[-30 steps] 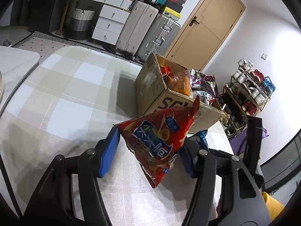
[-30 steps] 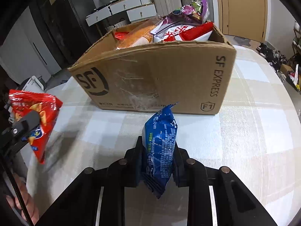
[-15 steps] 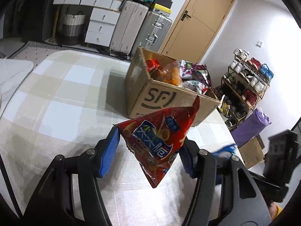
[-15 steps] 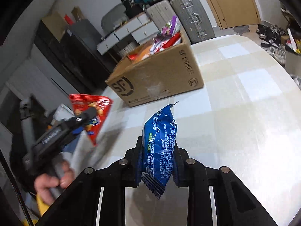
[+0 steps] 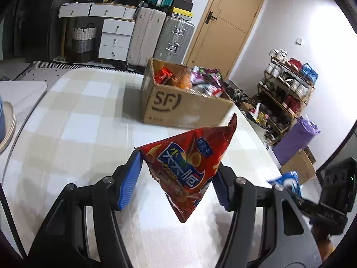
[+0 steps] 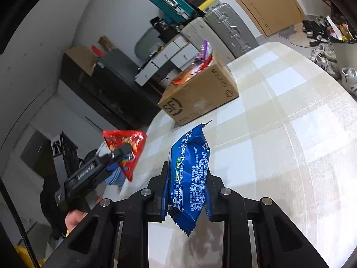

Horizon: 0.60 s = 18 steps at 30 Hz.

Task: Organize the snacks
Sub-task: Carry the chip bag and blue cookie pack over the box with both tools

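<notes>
The left gripper point(image 5: 177, 178) jaws are pinching the red chip bag point(image 5: 189, 167) and the right gripper point(image 6: 186, 192) jaws are narrowly squeezing the blue packet point(image 6: 189, 178), both lifted clear of the surface point(image 5: 78, 122), likely for dropping into the far box point(image 5: 178, 109)

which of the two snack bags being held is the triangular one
The red chip bag, gripped by the left gripper. It puffs into a pyramid, point down, while the blue packet in the right gripper is a flat pillow pack.

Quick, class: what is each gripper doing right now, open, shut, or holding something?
Left gripper: shut on the red chip bag.
Right gripper: shut on the blue snack packet.
</notes>
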### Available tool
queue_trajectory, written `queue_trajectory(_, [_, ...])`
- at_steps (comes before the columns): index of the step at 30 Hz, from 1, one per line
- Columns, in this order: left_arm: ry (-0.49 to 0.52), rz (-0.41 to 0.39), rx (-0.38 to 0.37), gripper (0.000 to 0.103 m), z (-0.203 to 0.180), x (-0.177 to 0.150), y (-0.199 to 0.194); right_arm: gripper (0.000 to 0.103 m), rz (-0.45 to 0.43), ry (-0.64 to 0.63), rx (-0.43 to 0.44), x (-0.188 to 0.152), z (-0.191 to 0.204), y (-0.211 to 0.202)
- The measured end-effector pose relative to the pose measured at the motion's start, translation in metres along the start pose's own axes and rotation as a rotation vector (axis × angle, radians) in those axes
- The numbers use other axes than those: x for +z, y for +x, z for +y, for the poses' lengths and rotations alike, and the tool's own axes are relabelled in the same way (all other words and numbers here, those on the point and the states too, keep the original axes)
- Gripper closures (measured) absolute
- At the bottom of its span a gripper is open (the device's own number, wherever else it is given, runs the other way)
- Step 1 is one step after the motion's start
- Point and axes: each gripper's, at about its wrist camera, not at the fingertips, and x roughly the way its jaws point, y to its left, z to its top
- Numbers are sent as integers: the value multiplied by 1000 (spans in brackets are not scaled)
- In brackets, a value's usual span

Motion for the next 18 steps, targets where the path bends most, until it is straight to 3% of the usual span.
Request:
queue_trajectory(8, [-1, 54, -7, 46, -9, -54, -59, 79, 8, -32, 74, -32, 17, -24])
queue_trajectory(18, [51, 58, 20, 46, -35, -82, -111, 79, 26, -41, 133, -55, 30, -28])
